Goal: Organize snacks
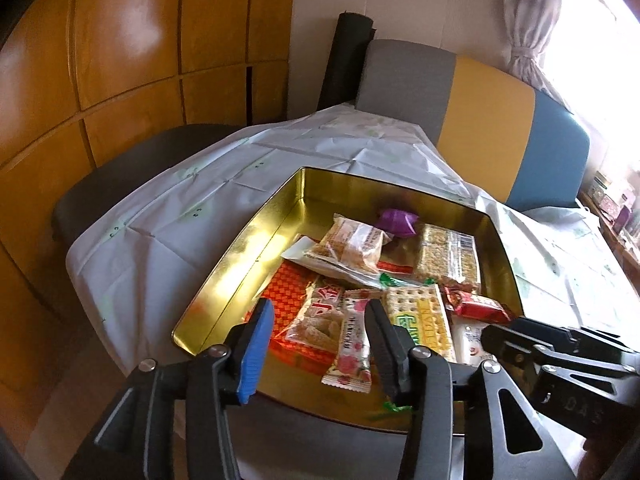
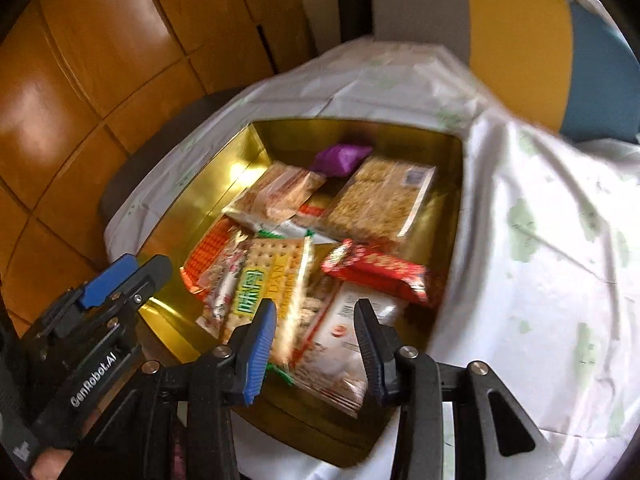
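A gold tin (image 1: pixel 240 248) (image 2: pixel 454 200) on the table holds several snack packets. Among them are a purple candy (image 1: pixel 396 222), a sesame bar pack (image 1: pixel 448 256), a red packet (image 1: pixel 476 304) and a yellow-green cracker packet (image 1: pixel 420 316). My left gripper (image 1: pixel 320 338) hangs open over the tin's near left corner. A pink rose-print packet (image 1: pixel 350 344) lies loose under it, beside the black finger. My right gripper (image 2: pixel 316 340) is at the near right of the tin, its pads closed on a white packet (image 2: pixel 332 336). That view is motion-blurred.
A creased white tablecloth (image 1: pixel 192 208) covers the table around the tin. A chair with a grey, yellow and blue back (image 1: pixel 488 112) stands behind it, and a dark seat (image 1: pixel 120 168) is at the left. Orange wooden cabinet doors (image 1: pixel 120 60) fill the left side.
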The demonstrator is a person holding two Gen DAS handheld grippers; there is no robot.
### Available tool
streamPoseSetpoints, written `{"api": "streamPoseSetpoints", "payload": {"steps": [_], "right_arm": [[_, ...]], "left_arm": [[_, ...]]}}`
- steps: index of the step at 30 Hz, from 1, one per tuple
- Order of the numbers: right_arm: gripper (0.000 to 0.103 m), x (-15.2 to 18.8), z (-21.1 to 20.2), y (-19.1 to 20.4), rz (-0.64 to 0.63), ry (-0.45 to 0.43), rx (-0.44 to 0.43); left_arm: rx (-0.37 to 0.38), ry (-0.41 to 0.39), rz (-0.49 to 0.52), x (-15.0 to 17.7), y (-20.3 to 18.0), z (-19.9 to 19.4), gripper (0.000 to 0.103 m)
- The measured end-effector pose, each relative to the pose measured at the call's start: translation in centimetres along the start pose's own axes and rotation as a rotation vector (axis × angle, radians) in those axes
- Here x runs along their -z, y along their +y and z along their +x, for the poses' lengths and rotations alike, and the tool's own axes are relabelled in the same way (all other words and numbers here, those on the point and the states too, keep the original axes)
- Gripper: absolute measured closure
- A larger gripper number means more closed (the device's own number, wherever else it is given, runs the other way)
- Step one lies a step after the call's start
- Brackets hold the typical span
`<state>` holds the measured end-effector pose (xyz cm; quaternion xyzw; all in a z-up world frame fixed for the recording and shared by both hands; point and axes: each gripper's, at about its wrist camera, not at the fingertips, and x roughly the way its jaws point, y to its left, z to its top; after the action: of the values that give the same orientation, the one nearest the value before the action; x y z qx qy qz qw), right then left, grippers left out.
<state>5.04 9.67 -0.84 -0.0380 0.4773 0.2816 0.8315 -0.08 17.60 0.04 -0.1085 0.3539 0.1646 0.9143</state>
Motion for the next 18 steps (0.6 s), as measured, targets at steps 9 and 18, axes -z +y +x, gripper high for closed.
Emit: {"api": "streamPoseSetpoints", "payload": {"steps": [9, 18], "right_arm": [[0.062, 2.8, -3.7, -1.3, 0.055, -0.143, 0.184], [0.061, 5.2, -4.8, -1.5, 0.060, -0.195, 0.278]], "left_arm": [[0.020, -0.037, 0.037, 1.5, -1.8, -2.5, 0.041], [0.051, -0.066, 0.092, 3.1, -4.1, -4.5, 0.030]]}}
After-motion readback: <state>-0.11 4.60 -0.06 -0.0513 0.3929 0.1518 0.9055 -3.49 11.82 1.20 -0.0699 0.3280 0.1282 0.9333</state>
